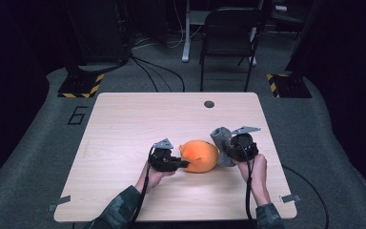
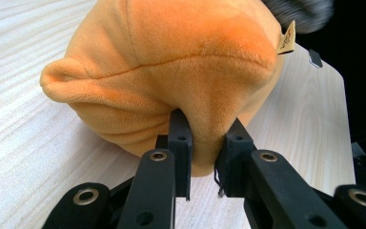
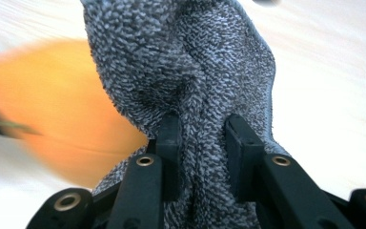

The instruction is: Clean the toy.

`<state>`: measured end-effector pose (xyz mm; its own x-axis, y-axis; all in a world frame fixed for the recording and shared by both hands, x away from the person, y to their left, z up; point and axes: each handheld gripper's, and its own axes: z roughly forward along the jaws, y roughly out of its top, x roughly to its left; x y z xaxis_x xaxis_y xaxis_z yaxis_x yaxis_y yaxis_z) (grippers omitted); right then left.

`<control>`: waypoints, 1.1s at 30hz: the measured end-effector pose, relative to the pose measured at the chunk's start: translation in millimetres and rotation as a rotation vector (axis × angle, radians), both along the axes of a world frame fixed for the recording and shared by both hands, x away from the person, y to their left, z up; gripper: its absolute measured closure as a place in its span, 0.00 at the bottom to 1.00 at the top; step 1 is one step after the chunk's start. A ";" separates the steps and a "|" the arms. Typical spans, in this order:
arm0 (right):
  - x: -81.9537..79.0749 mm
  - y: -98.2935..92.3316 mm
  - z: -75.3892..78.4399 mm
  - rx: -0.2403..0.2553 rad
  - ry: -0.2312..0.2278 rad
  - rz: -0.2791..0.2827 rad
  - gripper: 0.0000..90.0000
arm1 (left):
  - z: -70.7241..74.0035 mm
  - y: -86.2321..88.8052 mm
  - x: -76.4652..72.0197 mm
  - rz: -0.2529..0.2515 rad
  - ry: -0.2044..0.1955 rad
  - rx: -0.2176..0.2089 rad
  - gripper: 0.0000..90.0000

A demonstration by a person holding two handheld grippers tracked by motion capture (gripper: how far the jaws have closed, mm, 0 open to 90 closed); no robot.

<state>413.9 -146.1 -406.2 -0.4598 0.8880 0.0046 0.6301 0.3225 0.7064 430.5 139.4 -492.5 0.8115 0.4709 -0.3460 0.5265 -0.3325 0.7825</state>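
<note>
An orange plush toy (image 1: 199, 155) lies on the wooden table (image 1: 124, 124) near the front middle. My left gripper (image 1: 183, 163) is at its left side, shut on a fold of the orange plush (image 2: 171, 62), its jaws pinching the fabric. A grey terry cloth (image 1: 221, 139) sits at the toy's right side, partly lifted. My right gripper (image 1: 228, 148) is shut on this grey cloth (image 3: 190, 71), which bunches between its jaws and rises above them. The orange toy (image 3: 57, 129) shows blurred behind the cloth in the right gripper view.
A small dark round hole (image 1: 209, 104) marks the table's far middle. A black chair (image 1: 228, 38) stands on the floor beyond the table, with cables around it. Yellow-black striped floor plates (image 1: 81, 86) lie at the far corners.
</note>
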 end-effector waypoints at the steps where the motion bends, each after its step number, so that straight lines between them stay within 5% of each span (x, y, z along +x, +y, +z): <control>1: -3.1 6.1 3.7 0.005 -0.013 0.023 0.78 | 0.0 0.0 0.0 0.000 -0.001 0.000 0.87; 4: -7.9 26.9 3.2 -0.015 -0.019 0.088 0.78 | -0.3 -0.2 -0.4 0.000 -0.005 -0.002 0.87; 7: -5.0 42.0 -13.2 -0.064 0.005 0.102 0.78 | -1.4 -0.2 -0.5 0.008 -0.002 0.002 0.86; 15: -2.1 40.2 -18.9 -0.060 0.008 0.104 0.78 | -2.1 -0.8 -0.3 0.005 -0.014 0.002 0.83; 22: -0.3 40.0 -22.7 -0.058 0.013 0.092 0.79 | -2.0 -0.3 0.7 0.007 -0.031 0.013 0.58; 33: 5.2 34.4 -23.6 -0.034 0.025 0.086 0.79 | -2.6 -0.7 -6.0 -0.030 -0.258 0.105 0.27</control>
